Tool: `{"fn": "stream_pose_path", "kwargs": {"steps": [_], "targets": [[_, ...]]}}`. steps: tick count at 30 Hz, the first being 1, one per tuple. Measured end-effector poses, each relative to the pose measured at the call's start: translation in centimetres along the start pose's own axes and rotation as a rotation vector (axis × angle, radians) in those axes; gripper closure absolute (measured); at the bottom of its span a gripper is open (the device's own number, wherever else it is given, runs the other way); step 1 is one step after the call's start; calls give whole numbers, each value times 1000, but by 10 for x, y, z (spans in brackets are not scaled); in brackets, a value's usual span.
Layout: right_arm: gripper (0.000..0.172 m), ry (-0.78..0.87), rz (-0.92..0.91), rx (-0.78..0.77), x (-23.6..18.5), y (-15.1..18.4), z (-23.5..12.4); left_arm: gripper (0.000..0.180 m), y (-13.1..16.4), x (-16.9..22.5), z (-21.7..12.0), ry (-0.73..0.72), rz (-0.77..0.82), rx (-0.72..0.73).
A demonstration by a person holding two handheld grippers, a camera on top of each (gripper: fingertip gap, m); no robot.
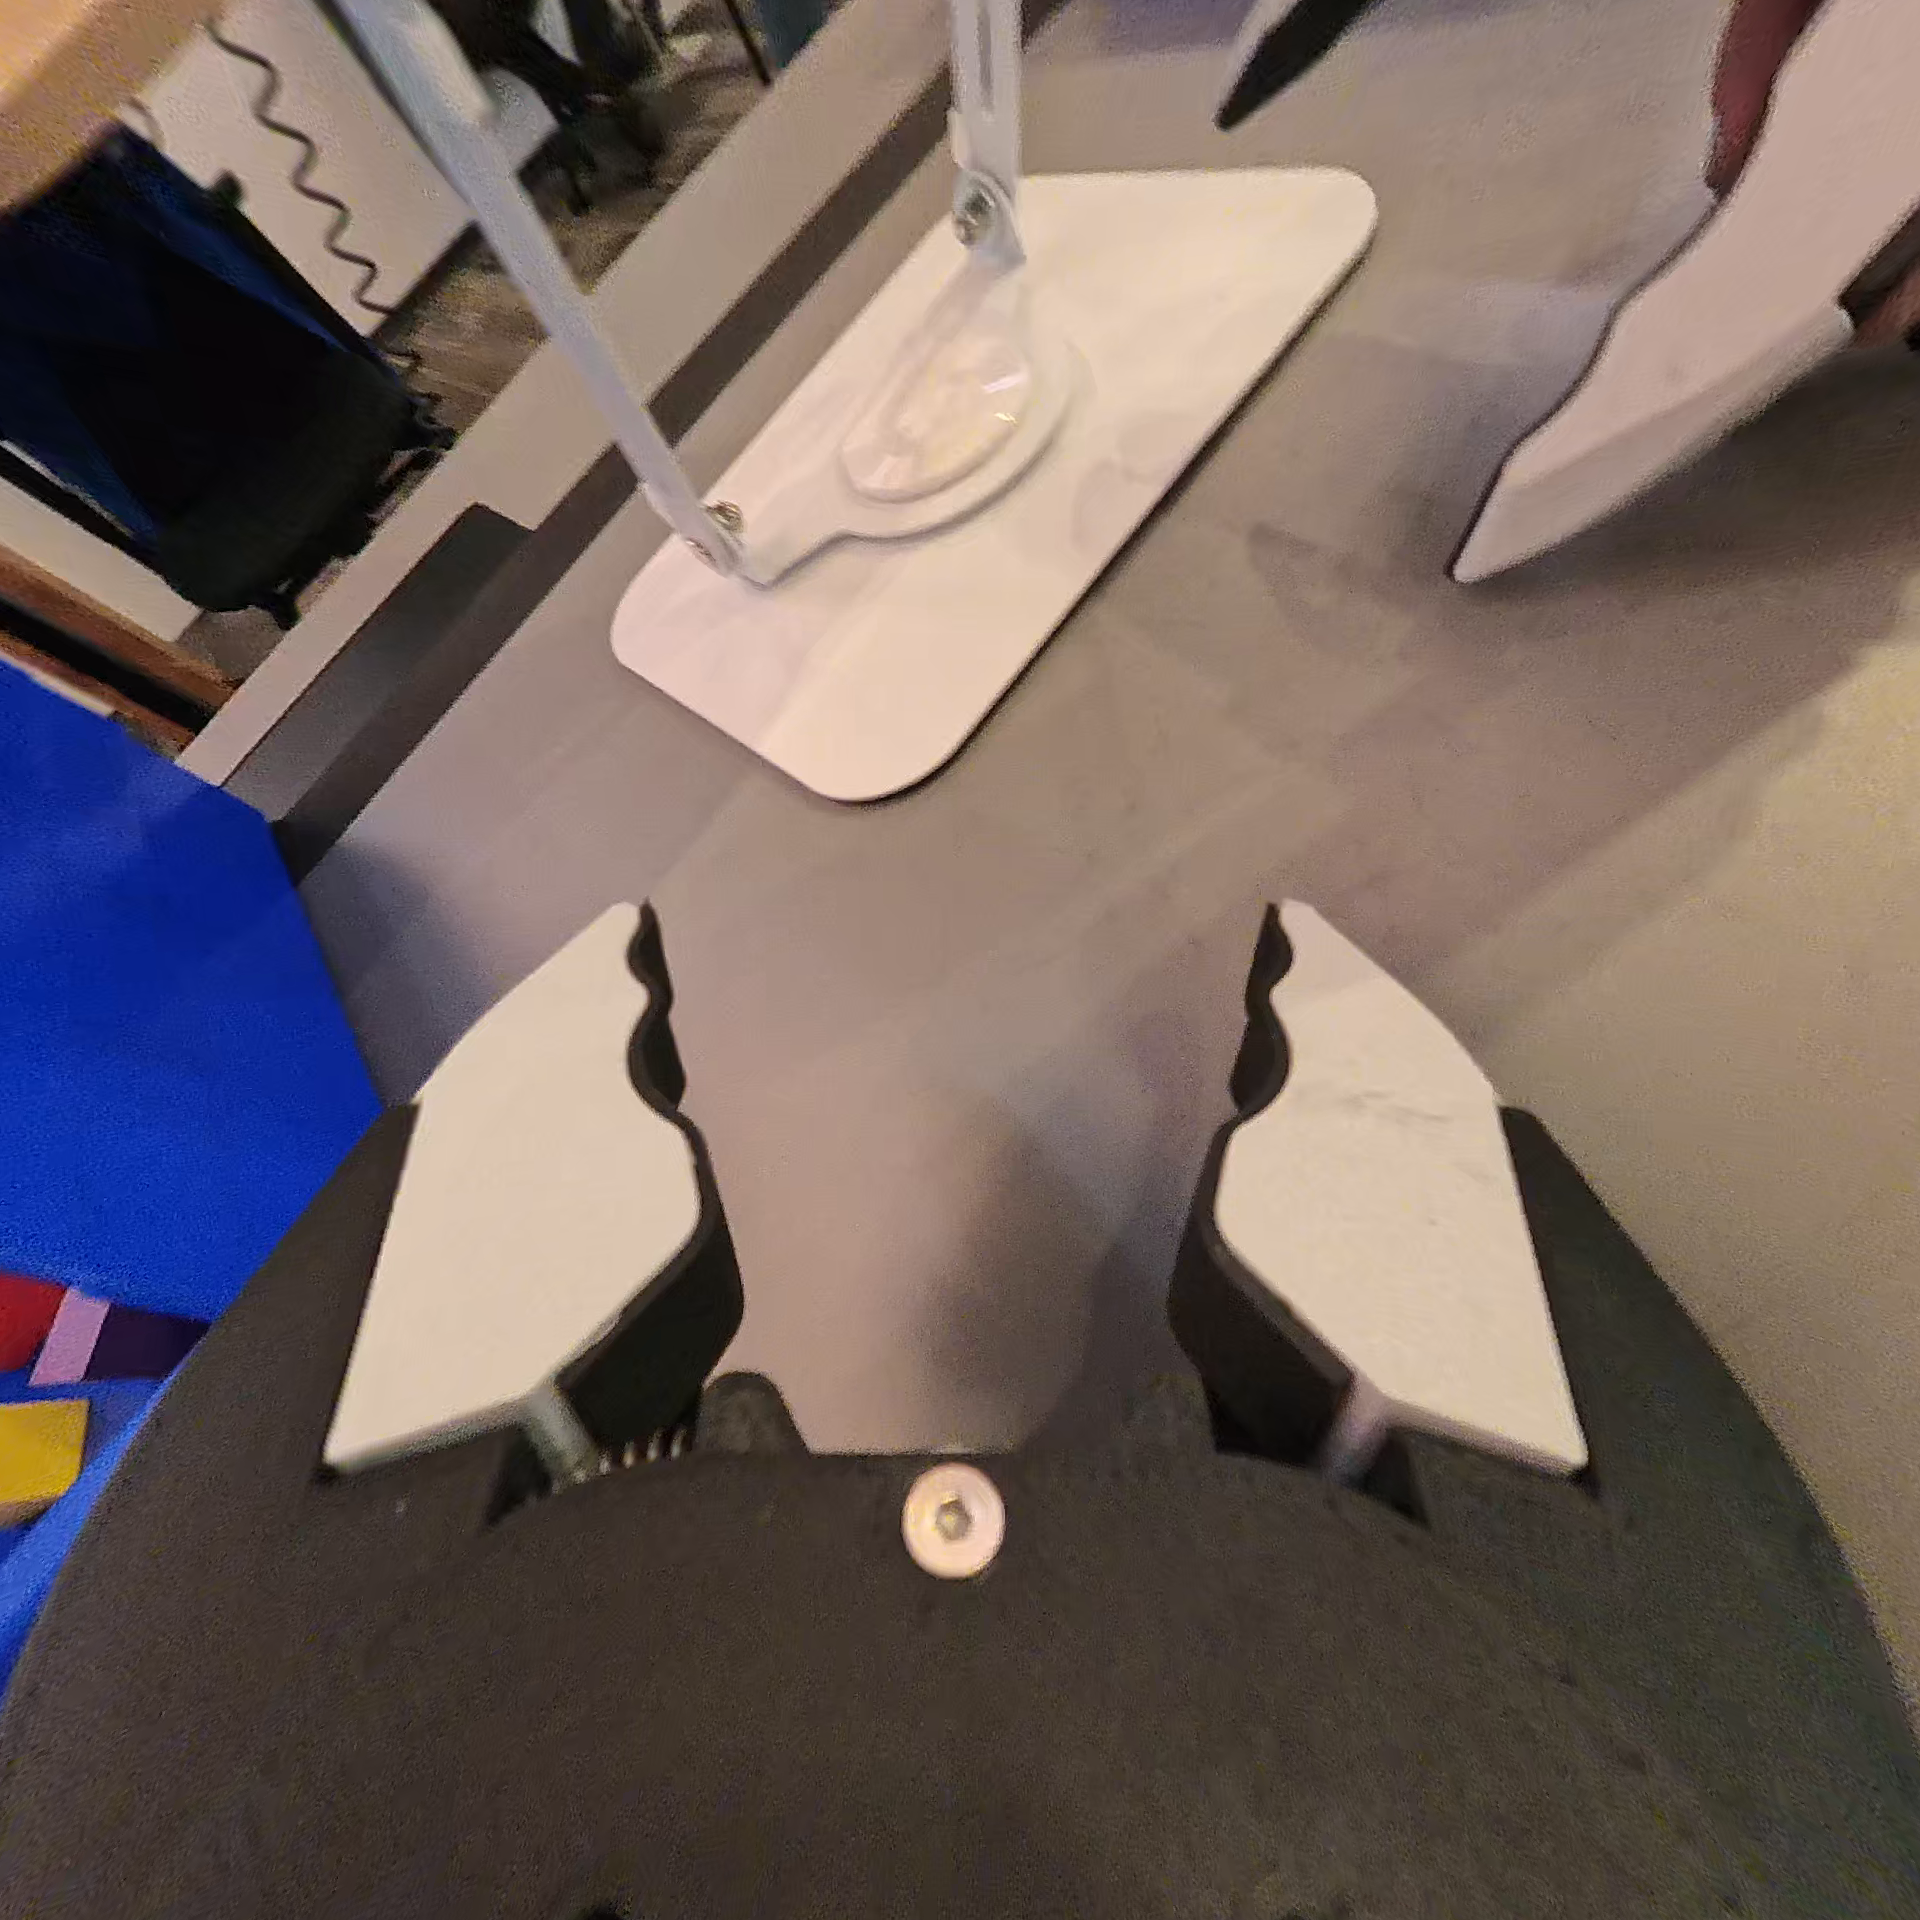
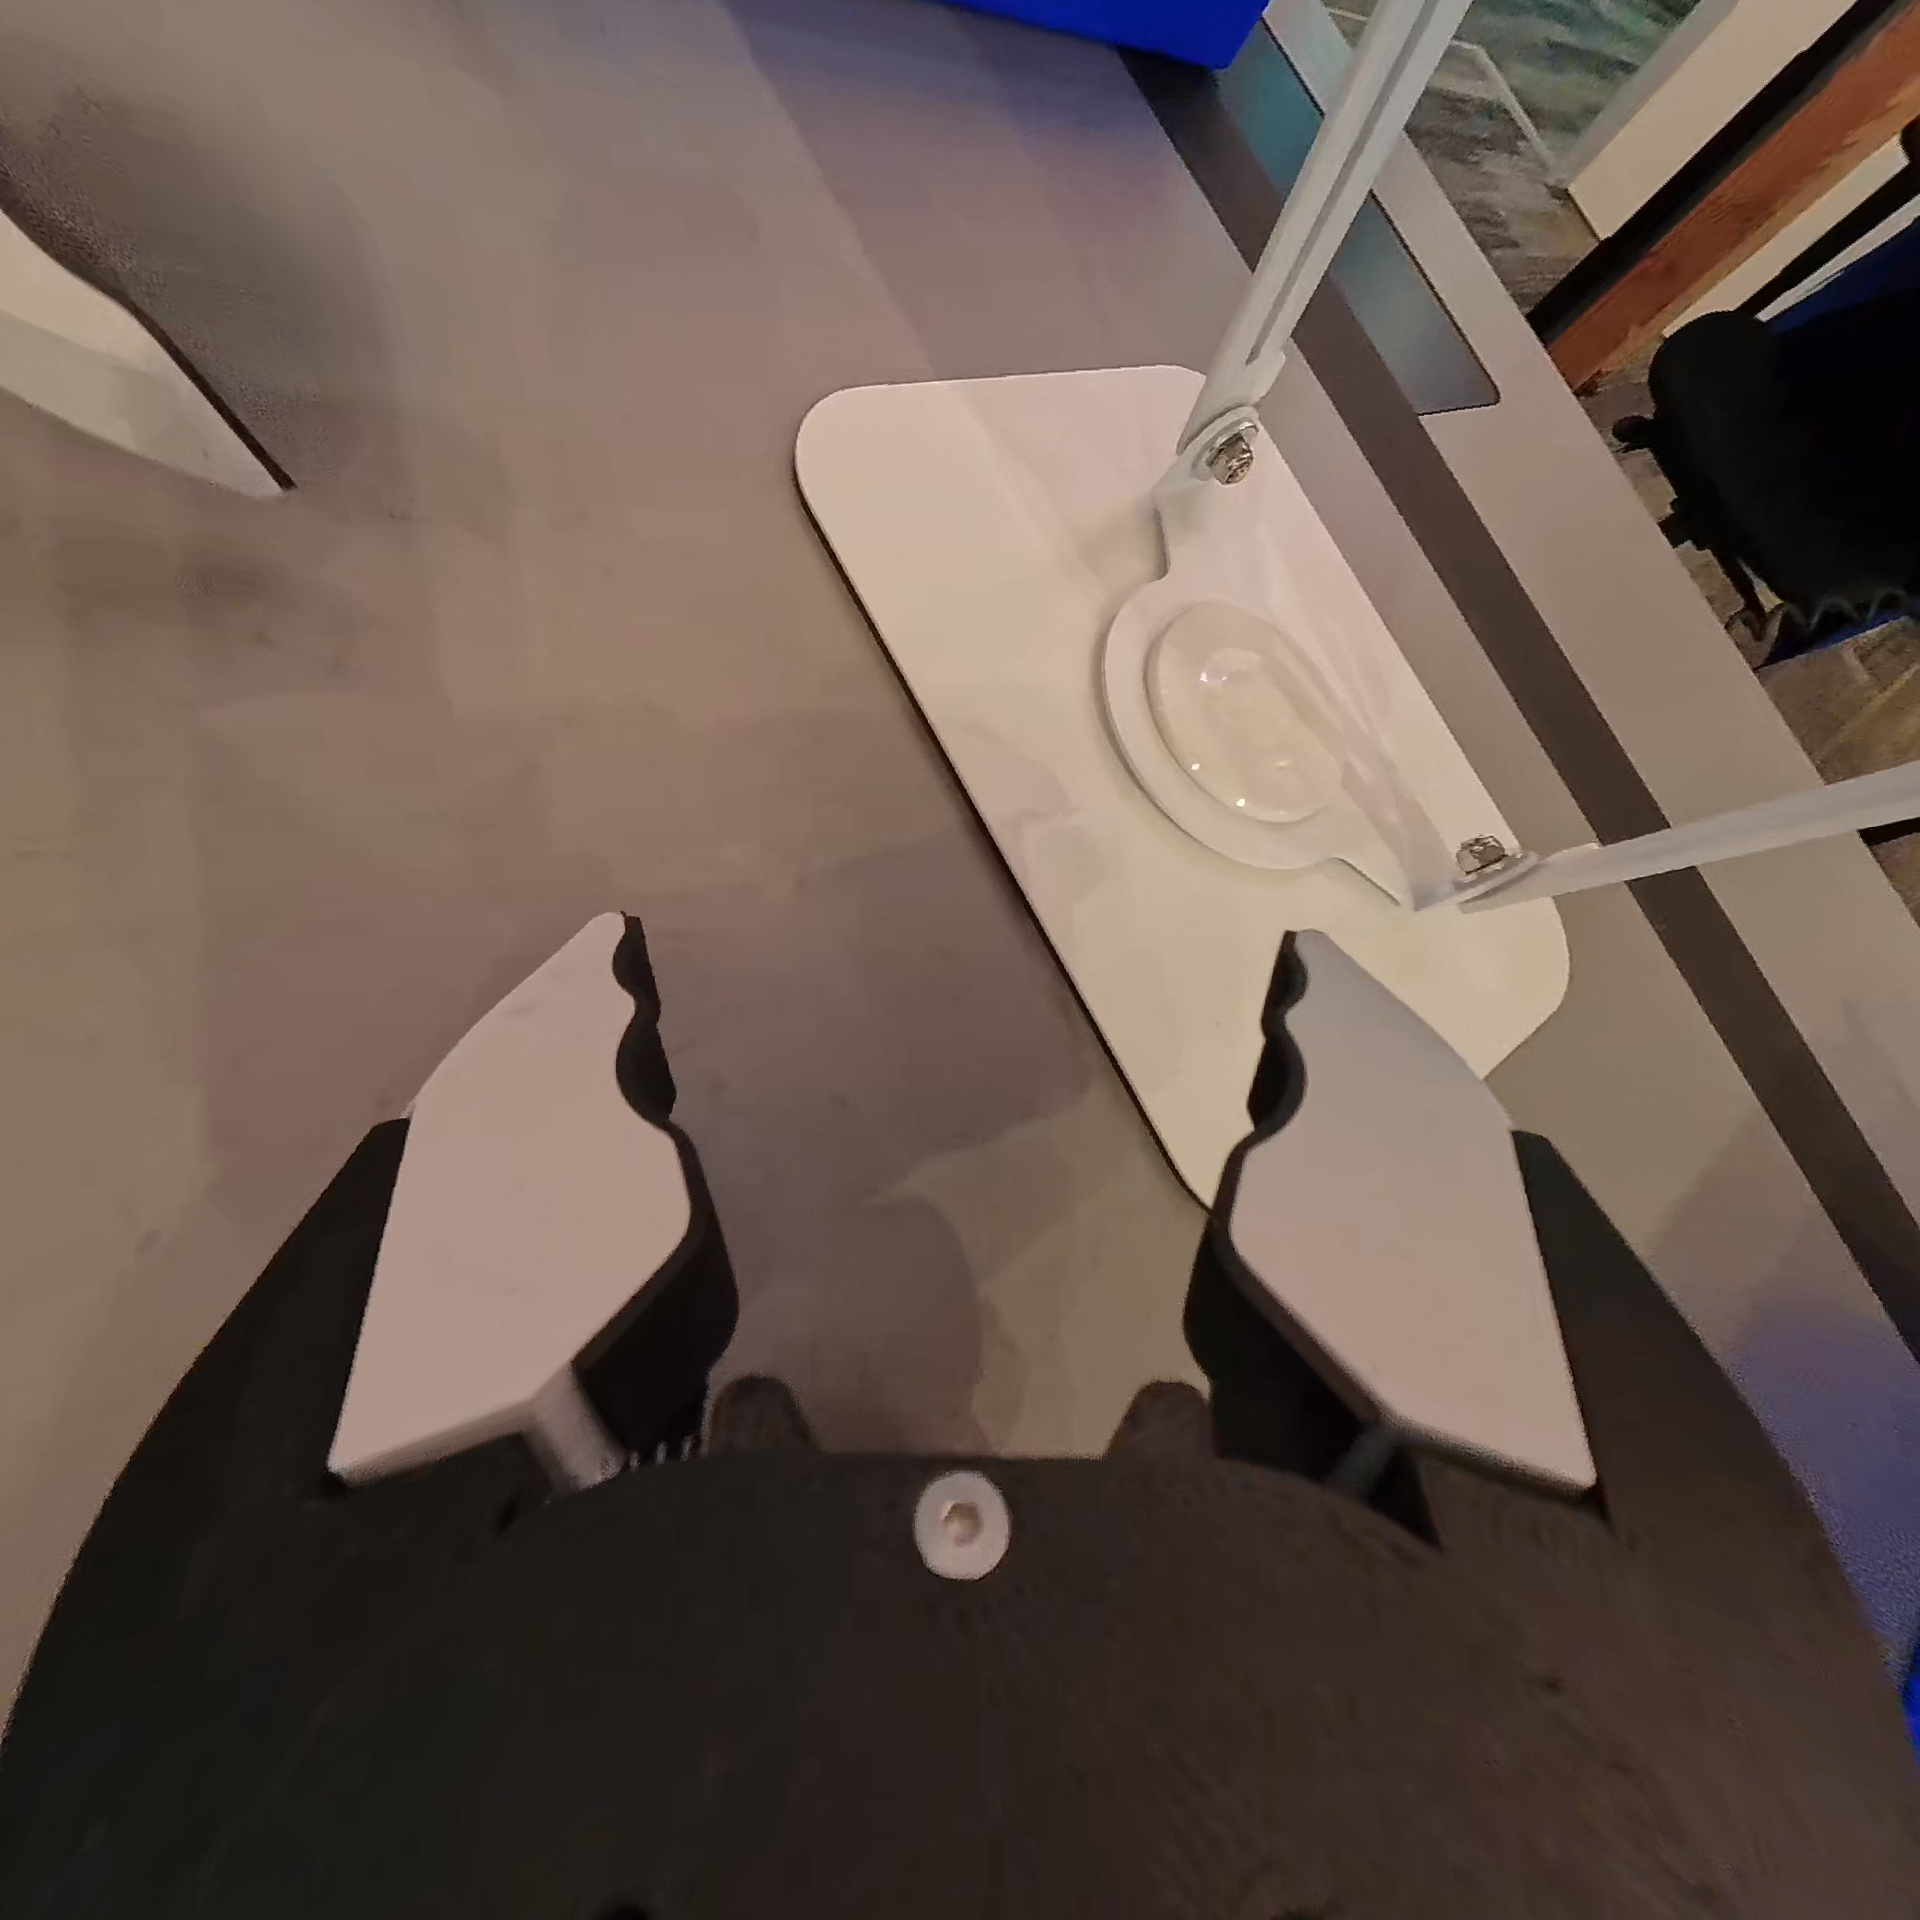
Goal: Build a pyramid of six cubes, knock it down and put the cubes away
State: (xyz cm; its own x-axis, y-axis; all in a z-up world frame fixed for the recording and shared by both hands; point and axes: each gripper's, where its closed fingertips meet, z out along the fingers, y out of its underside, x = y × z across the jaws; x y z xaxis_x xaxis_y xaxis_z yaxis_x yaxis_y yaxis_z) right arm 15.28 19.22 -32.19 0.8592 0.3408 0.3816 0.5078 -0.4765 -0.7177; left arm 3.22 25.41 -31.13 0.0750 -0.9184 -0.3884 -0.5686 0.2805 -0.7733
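Both claws were spread wide with nothing between the pads: the left claw [image 1: 956,914] over bare desk [image 1: 1143,831], the right claw [image 2: 956,925] near the white plate [image 2: 987,623] by the desk's far edge. The cubes showed only as coloured faces [image 1: 42,1444] inside the blue box [image 1: 135,987] at the desk's left edge. They looked light, stiff and flat-sided; I judged each best pinched across two opposite faces, mid-height, since smooth sides could slip.

Left gripper [image 1: 956,914] and right gripper [image 2: 961,925] both gape wide, grasping nothing.
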Motion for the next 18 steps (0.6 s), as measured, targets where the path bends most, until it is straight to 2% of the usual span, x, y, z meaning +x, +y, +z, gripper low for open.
{"fn": "stream_pose_path", "kwargs": {"steps": [1,2,4,5,7,9,18], "targets": [[65,-14,5,-1,-2,0,0,81,2,5,1,21,26,-20],[70,-34,12,-1,-4,0,0,88,5,12,3,45,55,-40],[74,-68,32,0,-9,1,1,114,5,24,2,107,77,-44],[74,-73,37,2,-9,0,1,117,5,25,1,109,79,-45],[73,-72,35,5,-10,0,1,112,5,24,2,111,61,-52],[72,-77,35,8,-11,-2,2,98,6,21,2,101,35,-59],[68,-86,51,6,-11,-2,4,92,7,21,1,106,28,-61]]}}
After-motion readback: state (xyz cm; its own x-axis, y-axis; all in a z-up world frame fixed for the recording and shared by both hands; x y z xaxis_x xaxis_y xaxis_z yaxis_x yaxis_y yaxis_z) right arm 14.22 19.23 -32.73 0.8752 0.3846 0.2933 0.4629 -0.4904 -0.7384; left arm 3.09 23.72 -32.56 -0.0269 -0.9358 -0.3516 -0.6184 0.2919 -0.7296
